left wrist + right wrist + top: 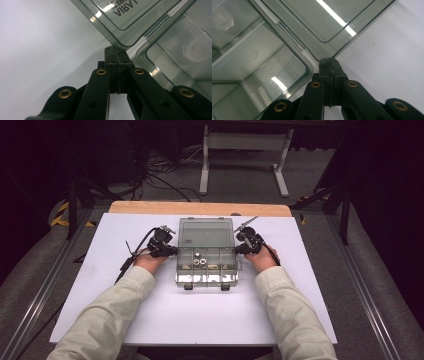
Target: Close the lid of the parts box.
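A clear plastic compartment box sits at the middle of a white table, its hinged lid swung open and leaning toward the far side. A person in pale sleeves works it from the near edge, one two-jaw tool in each hand. The left gripper meets the box's left side, the right gripper its right side, both at about the line where lid joins tray. In the left gripper view, the black jaws of the left gripper are pressed together with nothing between them, their tips right at the rounded corner of the lid, which carries printed lettering; whether tip and plastic actually touch cannot be told. In the right gripper view, the jaws of the right gripper are likewise pressed together and empty, tips at the other lid corner, with the tray's divided compartments to the left. Seen from above, two small round metal parts lie in a middle compartment of the tray. A strip of bare wood shows at the table's far edge.
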A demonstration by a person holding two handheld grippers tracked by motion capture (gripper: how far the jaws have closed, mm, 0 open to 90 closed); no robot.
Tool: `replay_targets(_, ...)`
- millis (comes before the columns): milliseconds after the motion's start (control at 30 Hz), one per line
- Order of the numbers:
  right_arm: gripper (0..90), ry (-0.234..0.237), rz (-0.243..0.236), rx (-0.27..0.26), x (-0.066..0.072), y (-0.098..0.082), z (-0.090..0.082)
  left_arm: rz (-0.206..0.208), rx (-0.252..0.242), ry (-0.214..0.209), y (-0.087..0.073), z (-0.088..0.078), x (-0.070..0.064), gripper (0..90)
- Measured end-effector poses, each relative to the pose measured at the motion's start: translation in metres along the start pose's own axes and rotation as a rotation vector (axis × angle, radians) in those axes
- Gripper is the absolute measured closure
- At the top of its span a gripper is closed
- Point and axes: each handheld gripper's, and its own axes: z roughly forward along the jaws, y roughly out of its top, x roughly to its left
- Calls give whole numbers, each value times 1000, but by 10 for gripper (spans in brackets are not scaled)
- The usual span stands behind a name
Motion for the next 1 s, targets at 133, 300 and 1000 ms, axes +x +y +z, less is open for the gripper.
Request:
replay_targets(133, 900, 21, 0, -1, 0, -4, -2, -3, 2, -5, 0, 0, -1, 895)
replay_targets(300, 900, 9, 7, -3, -5, -6, -3, -30, -9, -11, 1, 1, 3, 882)
replay_targets(1000, 900, -11, 61, -78, -25, -2, 3, -92, -58, 30, 9, 8, 22, 893)
